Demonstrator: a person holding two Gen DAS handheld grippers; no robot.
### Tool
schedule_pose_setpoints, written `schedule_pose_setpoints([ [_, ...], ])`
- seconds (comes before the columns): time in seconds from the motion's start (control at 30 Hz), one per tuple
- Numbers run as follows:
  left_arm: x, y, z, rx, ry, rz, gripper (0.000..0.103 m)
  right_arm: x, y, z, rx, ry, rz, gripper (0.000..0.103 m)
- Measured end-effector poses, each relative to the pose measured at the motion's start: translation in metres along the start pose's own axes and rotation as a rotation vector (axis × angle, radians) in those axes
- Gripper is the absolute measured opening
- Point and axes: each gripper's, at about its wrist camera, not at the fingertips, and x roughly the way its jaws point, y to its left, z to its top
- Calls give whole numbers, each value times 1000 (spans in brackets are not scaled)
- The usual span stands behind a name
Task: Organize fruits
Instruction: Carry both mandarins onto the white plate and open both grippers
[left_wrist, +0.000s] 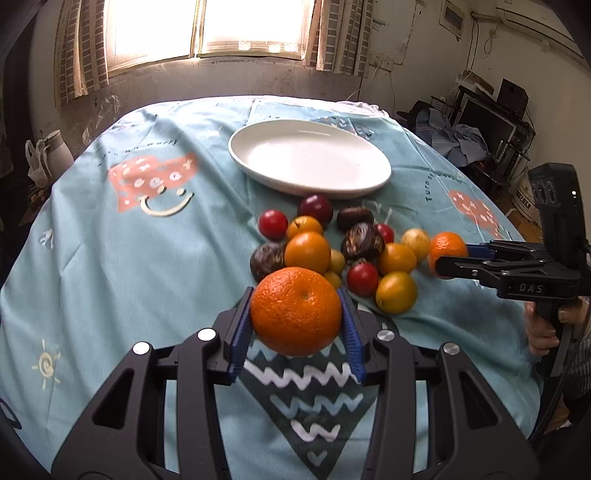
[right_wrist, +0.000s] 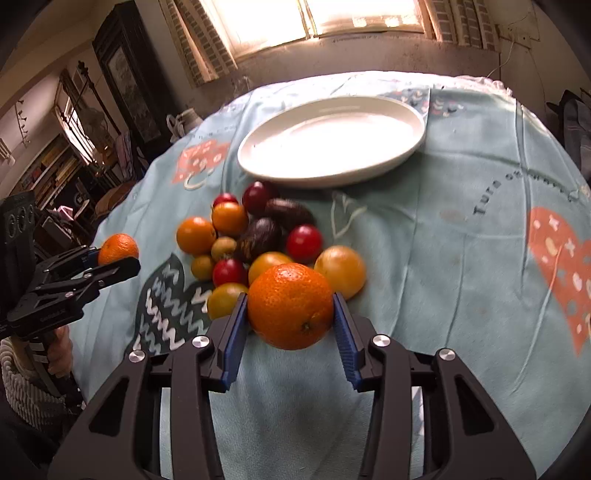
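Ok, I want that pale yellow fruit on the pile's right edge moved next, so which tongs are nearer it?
Right. The right tongs, shut on an orange, sit just beside the pale yellow fruit; the left tongs, holding another orange, are across the pile.

A table under a light blue patterned tablecloth (left_wrist: 110, 266) carries everything. A white oval plate (left_wrist: 309, 158) lies on the cloth toward the window end, its rim bare. Just beside the plate's near rim, at about 6 o'clock from it, a tight heap of small fruits (left_wrist: 332, 251) rests on the cloth: red ones, yellow-orange ones and dark brown ones, touching one another, with a pale yellow one (right_wrist: 343, 271) at the heap's 4 o'clock edge in the right wrist view.
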Motion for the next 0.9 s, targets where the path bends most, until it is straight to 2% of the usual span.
schedule_pose_setpoints([
  [0.07,8,-2,28,9,-20,3,44,-15,-7,24,27,-76,-6,45],
  [0.17,30,-6,72,15,-41,4,44,-14,-19,64,73,-151,-14,45],
  [0.23,52,-7,98,-8,-42,9,44,1,-24,87,93,-171,-30,45],
  [0.33,90,-6,124,-41,-15,4,44,37,-32,109,125,-151,-36,45],
  [0.47,132,4,132,-84,27,17,44,79,-42,116,132,-98,-58,46],
  [0.57,148,12,130,-123,40,-6,45,93,-51,114,144,-54,-85,46],
  [0.6,151,13,128,-127,34,-6,46,93,-54,113,148,-50,-81,55],
  [0.67,152,12,125,-122,26,-6,56,83,-59,112,162,-108,-81,82],
  [0.7,150,11,125,-113,20,-5,56,76,-58,111,165,-150,-84,85],
  [0.73,146,10,123,-106,9,-2,57,68,-57,111,159,-185,-81,85],
  [0.9,116,17,111,-125,-44,0,63,33,-45,102,145,-252,-49,85],
])
